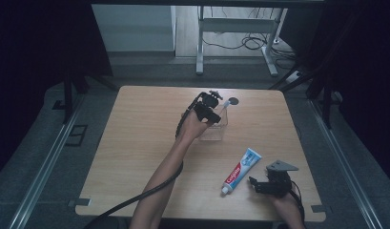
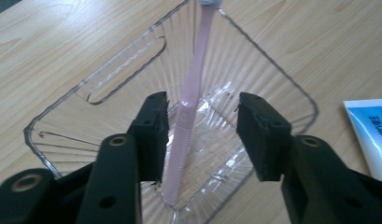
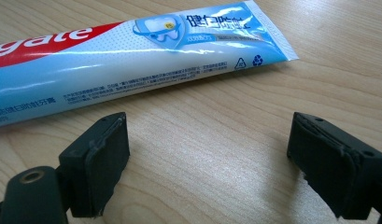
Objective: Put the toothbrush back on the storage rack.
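High view: fixed overhead, looks forward and down from the person's side, far enough to take in the whole light wooden table [image 1: 135,143] plus floor beyond. Left gripper view: rides the left gripper [image 2: 202,135], looks steeply down along its black jaws, very close on the clear ribbed plastic box [image 2: 268,70]. Right gripper view: rides the right gripper [image 3: 207,154], low and near-level over the tabletop, close to the blue-and-white toothpaste tube [image 3: 132,60]. All three views share the tube; box shared by high view and left gripper view.

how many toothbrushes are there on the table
1: a pink toothbrush leaning inside the clear container, between the open left gripper. None seems hidden.
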A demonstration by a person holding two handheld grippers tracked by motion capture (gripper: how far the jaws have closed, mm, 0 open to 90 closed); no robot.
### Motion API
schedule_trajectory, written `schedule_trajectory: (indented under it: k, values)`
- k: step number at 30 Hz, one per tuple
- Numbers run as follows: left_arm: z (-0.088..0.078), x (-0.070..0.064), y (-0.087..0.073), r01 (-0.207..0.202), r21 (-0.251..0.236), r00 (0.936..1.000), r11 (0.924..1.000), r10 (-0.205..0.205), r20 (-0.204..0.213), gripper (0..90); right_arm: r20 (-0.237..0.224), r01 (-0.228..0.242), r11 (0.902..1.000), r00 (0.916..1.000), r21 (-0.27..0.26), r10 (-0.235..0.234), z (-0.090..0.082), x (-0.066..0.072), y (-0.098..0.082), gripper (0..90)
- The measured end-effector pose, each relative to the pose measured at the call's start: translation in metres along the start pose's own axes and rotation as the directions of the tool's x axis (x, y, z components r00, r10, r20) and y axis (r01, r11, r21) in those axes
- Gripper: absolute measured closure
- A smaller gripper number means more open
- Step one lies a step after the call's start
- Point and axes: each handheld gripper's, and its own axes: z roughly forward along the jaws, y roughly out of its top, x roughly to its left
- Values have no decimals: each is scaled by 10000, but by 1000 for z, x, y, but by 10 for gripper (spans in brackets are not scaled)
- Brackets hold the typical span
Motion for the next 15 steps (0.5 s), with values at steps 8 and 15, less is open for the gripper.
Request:
schedule_trajectory:
  k: [8,15]
  values:
    - [-8,-3,-3,-15,-264,9998,9996,20,176,426,-1,-3,10000,10000,-4,3,0,0,0,128]
    - [-12,-7,-7,-70,-468,9992,9989,88,381,378,-4,-13,10000,10000,6,13,0,0,0,128]
